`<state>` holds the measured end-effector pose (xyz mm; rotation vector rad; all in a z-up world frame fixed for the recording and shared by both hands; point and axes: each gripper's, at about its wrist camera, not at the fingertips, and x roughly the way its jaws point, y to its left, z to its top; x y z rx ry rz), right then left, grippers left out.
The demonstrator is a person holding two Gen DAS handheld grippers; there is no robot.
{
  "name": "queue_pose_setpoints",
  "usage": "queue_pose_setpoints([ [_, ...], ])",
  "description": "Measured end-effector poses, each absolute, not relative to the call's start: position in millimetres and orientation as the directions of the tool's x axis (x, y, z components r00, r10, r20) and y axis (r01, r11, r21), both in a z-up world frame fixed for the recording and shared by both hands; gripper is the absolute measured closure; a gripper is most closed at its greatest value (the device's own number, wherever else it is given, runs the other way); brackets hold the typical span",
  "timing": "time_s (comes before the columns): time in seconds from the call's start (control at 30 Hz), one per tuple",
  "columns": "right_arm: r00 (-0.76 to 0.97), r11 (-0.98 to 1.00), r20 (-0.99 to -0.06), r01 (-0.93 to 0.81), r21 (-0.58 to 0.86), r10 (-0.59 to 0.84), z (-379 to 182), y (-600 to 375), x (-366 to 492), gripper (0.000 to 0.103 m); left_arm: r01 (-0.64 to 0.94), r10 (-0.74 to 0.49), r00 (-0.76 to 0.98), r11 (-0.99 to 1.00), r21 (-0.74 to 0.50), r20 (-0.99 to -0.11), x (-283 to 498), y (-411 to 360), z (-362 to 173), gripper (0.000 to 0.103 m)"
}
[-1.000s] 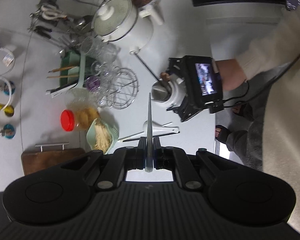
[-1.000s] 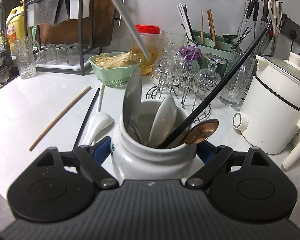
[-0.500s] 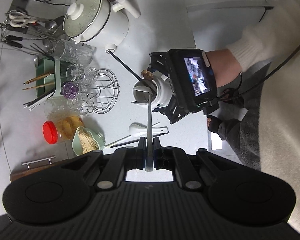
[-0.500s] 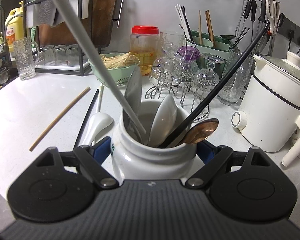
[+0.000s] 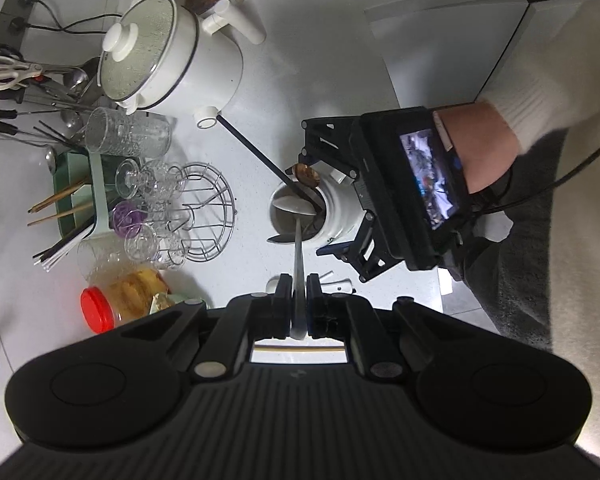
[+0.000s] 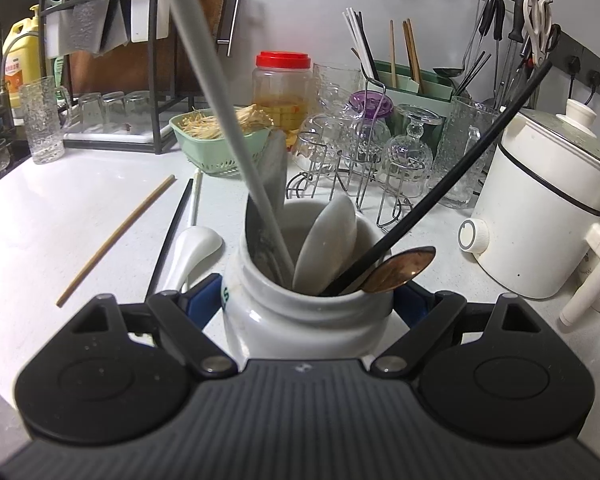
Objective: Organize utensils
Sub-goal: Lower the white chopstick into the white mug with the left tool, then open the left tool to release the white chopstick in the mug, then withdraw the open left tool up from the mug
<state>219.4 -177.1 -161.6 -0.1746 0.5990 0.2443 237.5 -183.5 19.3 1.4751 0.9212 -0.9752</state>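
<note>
A white worktop [image 6: 40,216] is seen, crowded along its far side with a white electric pot [image 6: 540,220], a wire rack of upturned glasses [image 6: 364,152], a red-lidded jar [image 6: 283,84] and a green basket [image 6: 220,140].

Near the front edge of the worktop a white ceramic jar [image 6: 300,316] is clamped between the fingers of the right gripper [image 6: 306,300], which are pressed against its two sides. The jar is held upright. Inside it are seen a white ceramic spoon [image 6: 328,240], a copper-coloured spoon [image 6: 404,268], a long black utensil handle [image 6: 460,160] leaning out to the right, and a grey metal blade-like piece [image 6: 274,172] at the left.

A long grey metal utensil [image 5: 298,264] is gripped at its upper end by the left gripper [image 5: 298,304], whose fingers are closed tight on it. The utensil is pointed steeply down, and its lower end is already inside the mouth of the jar, at the left side.

On the worktop just left of the jar lie a white spoon [image 6: 192,248], a black chopstick [image 6: 172,232] and, further left, a wooden chopstick [image 6: 116,240].
</note>
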Motion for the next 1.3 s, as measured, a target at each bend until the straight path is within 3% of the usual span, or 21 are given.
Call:
queue_pose_setpoints([
  [0.6, 0.808, 0.963, -0.569, -0.252, -0.097, 0.154, -162.7, -174.6, 220.0, 0.012, 0.945, -0.017, 0.327, -0.018, 0.327, -0.945, 271.2, -184.4, -16.3, 0.094],
  [0.67, 0.807, 0.964, -0.571, -0.248, -0.097, 0.151, -162.5, -173.9, 220.3, 0.012, 0.944, -0.02, 0.33, 0.005, 0.33, -0.944, 274.7, -182.3, -15.4, 0.089],
  [0.73, 0.806, 0.964, -0.572, -0.246, -0.096, 0.149, -162.4, -173.0, 220.8, 0.012, 0.939, -0.021, 0.343, 0.033, 0.343, -0.939, 278.2, -180.5, -13.1, 0.067],
  [0.8, 0.806, 0.965, -0.573, -0.245, -0.096, 0.148, -162.3, -173.1, 220.9, 0.012, 0.936, -0.043, 0.351, 0.057, 0.348, -0.935, 281.5, -177.8, -7.0, 0.055],
  [1.0, 0.807, 0.966, -0.572, -0.242, -0.094, 0.147, -162.4, -173.4, 220.2, 0.012, 0.924, -0.115, 0.362, 0.174, 0.34, -0.925, 287.7, -169.1, 21.3, 0.048],
  [1.3, 0.806, 0.967, -0.574, -0.236, -0.093, 0.142, -161.8, -171.8, 221.3, 0.012, 0.884, -0.233, 0.375, 0.382, 0.27, -0.897, 283.5, -134.7, 49.7, 0.048],
])
